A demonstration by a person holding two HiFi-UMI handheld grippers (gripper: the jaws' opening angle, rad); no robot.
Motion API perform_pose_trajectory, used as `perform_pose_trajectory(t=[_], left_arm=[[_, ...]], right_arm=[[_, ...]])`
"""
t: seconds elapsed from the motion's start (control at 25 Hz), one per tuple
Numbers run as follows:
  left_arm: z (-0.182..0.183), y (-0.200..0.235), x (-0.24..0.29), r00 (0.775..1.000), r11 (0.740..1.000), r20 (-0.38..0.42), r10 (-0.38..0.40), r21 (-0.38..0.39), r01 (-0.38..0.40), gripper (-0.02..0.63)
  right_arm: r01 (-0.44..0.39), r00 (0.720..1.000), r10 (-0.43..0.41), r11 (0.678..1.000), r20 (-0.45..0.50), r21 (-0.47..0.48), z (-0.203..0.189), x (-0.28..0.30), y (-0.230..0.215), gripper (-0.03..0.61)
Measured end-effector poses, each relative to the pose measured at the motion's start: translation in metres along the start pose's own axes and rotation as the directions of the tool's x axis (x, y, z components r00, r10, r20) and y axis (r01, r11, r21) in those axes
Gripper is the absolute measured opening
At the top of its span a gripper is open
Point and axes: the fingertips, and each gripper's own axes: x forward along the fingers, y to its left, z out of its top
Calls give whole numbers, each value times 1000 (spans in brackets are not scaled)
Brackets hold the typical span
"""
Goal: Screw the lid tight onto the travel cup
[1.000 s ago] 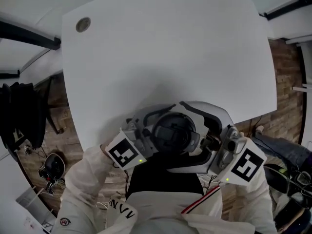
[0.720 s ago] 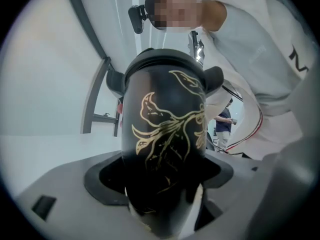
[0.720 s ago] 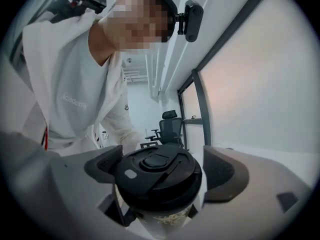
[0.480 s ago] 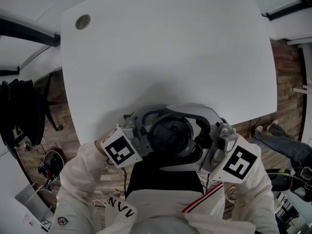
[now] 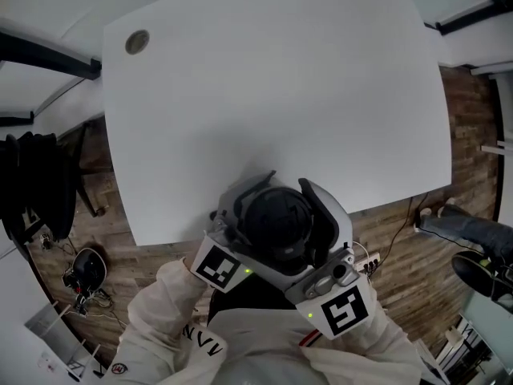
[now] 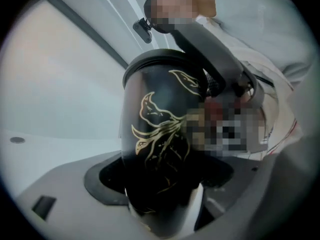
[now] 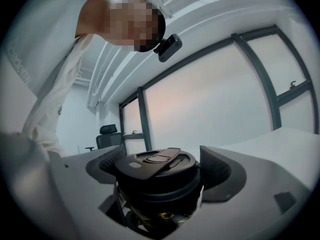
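Black travel cup (image 6: 155, 119) pinched by left hand-held gripper (image 6: 160, 194); right hand-held gripper (image 7: 160, 176), clamping lid (image 7: 155, 160), has swung round.

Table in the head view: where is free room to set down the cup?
Almost the whole white table is bare, from the round cable hole at the far left corner to the right edge. Only the near edge is crowded: there the left claw grips the travel cup and the right claw its lid.
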Motion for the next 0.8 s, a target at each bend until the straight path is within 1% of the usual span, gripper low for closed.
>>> perform_pose_trajectory(t=[0.08, 0.12, 0.2, 0.28, 0.36, 0.4, 0.48, 0.52, 0.56, 0.6, 0.64, 0.68, 0.72, 0.8], left_arm=[[-1, -1, 1, 999, 999, 4, 34, -8, -34, 403], [-2, 0, 0, 999, 999, 2, 41, -7, -41, 403], [-6, 0, -2, 999, 999, -4, 39, 0, -39, 403], [-10, -1, -4, 1000, 1000, 6, 28, 6, -28, 403], [-2, 0, 0, 1000, 1000, -6, -12, 27, 12, 403], [2, 1, 1, 999, 999, -9, -37, 34, 38, 403], [4, 0, 0, 996, 995, -9, -94, 32, 94, 403], [3, 0, -1, 992, 992, -11, -126, 28, 126, 403], [2, -1, -2, 987, 987, -15, -161, 26, 161, 405], [1, -3, -4, 980, 980, -20, -198, 27, 198, 404], [0, -5, -5, 972, 971, -24, -235, 33, 235, 405], [-1, -7, -6, 963, 962, -24, -269, 42, 270, 405], [-1, -9, -6, 954, 952, -19, -300, 49, 301, 404], [0, -12, -7, 935, 934, 0, -353, 53, 353, 405]], right_arm=[[82, 997, -82, 997, 8, -4, 0, -2, -3, 494], [106, 994, -106, 994, 7, -8, -1, -2, -3, 494], [121, 993, -121, 993, 9, -8, -4, -1, -3, 494], [113, 993, -114, 993, 19, 16, -5, -1, -4, 494], [83, 996, -84, 995, 18, 48, -4, -2, -6, 494], [50, 999, -51, 997, 14, 56, -3, -3, -5, 495], [-59, 998, 59, 996, 12, 61, 1, -10, -3, 495], [-132, 991, 131, 989, 8, 60, 3, -13, -1, 495], [-210, 978, 210, 976, -4, 49, 5, -16, 1, 495], [-290, 956, 291, 957, -28, 28, 5, -18, 4, 495], [-369, 928, 368, 929, -62, 3, 2, -19, 7, 495], [-445, 892, 441, 895, -101, -17, -1, -19, 10, 495], [-517, 849, 509, 855, -140, -30, -5, -19, 14, 495], [-643, 754, 624, 765, -206, -38, -10, -18, 21, 497]])
